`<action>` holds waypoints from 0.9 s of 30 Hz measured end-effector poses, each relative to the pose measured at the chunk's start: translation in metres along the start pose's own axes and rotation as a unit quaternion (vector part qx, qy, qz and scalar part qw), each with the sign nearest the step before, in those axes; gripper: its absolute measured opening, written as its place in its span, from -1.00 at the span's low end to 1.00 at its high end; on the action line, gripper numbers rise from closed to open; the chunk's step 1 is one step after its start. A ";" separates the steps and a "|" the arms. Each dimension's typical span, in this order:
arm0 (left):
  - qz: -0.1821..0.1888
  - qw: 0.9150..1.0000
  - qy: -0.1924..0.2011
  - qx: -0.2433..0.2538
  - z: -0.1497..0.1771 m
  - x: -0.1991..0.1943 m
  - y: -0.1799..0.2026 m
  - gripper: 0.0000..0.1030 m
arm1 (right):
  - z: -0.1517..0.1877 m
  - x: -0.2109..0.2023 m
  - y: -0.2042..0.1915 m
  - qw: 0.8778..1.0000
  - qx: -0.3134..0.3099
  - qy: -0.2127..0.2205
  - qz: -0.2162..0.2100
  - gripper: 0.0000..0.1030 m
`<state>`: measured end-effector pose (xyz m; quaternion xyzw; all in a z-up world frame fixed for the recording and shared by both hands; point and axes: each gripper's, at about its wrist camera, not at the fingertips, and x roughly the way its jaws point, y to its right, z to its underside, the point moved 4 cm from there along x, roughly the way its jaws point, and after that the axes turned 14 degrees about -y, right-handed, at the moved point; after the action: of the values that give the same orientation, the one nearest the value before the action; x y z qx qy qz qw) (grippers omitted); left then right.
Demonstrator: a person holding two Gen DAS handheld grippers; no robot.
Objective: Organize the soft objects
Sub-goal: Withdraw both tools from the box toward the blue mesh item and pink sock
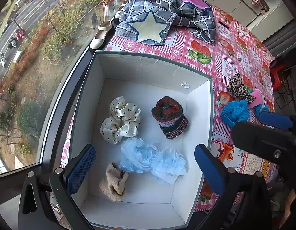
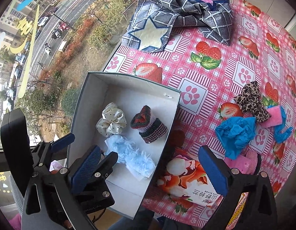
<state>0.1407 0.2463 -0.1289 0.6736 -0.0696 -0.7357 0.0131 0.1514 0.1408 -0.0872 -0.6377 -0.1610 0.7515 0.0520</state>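
Observation:
A white-lined box (image 1: 86, 88) (image 2: 80, 105) sits at the table's left edge. Inside lie a cream polka-dot scrunchie (image 1: 120, 119) (image 2: 111, 123), a knitted red-green hat (image 1: 170, 117) (image 2: 148, 125), a fluffy light-blue piece (image 1: 151, 157) (image 2: 131, 156) and a beige sock (image 1: 113, 182). My left gripper (image 1: 146, 169) is open and empty above the box. My right gripper (image 2: 149, 170) is open and empty over the box's right wall. On the cloth to the right lie a blue glove (image 1: 235, 112) (image 2: 235, 133), a leopard scrunchie (image 1: 239, 88) (image 2: 251, 100) and pink sponges (image 2: 273, 117).
A grey checked cloth with a star patch (image 1: 163, 17) (image 2: 176, 13) is heaped at the table's far side. A printed packet (image 2: 188, 174) lies next to the box. A window and a white shoe (image 1: 101, 34) are on the left.

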 end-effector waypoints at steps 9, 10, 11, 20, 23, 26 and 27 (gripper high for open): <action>0.006 0.998 -0.002 0.069 0.000 -0.016 0.061 1.00 | 0.031 -0.038 0.054 0.997 0.059 0.029 -0.038 0.99; 0.008 0.997 -0.003 0.079 -0.001 -0.017 0.071 1.00 | 0.036 -0.042 0.062 0.996 0.067 0.031 -0.041 0.99; 0.010 0.996 -0.003 0.089 -0.001 -0.019 0.080 1.00 | 0.041 -0.047 0.071 0.995 0.075 0.034 -0.047 0.99; 0.002 0.986 -0.024 0.165 -0.014 -0.007 0.164 1.00 | 0.093 -0.077 0.179 0.981 0.175 0.052 -0.067 0.99; -0.005 0.983 -0.040 0.180 -0.022 0.008 0.187 1.00 | 0.106 -0.080 0.220 0.974 0.212 0.056 -0.064 0.99; -0.011 0.981 -0.058 0.186 -0.032 0.026 0.207 1.00 | 0.117 -0.073 0.254 0.966 0.245 0.049 -0.065 0.99; -0.013 0.980 -0.066 0.188 -0.035 0.032 0.213 1.00 | 0.120 -0.068 0.263 0.964 0.252 0.045 -0.066 0.99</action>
<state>0.1567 0.0290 -0.1383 0.6153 -0.1984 -0.7522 -0.1276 0.0802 -0.1477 -0.0879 -0.6250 -0.0060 0.7331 0.2680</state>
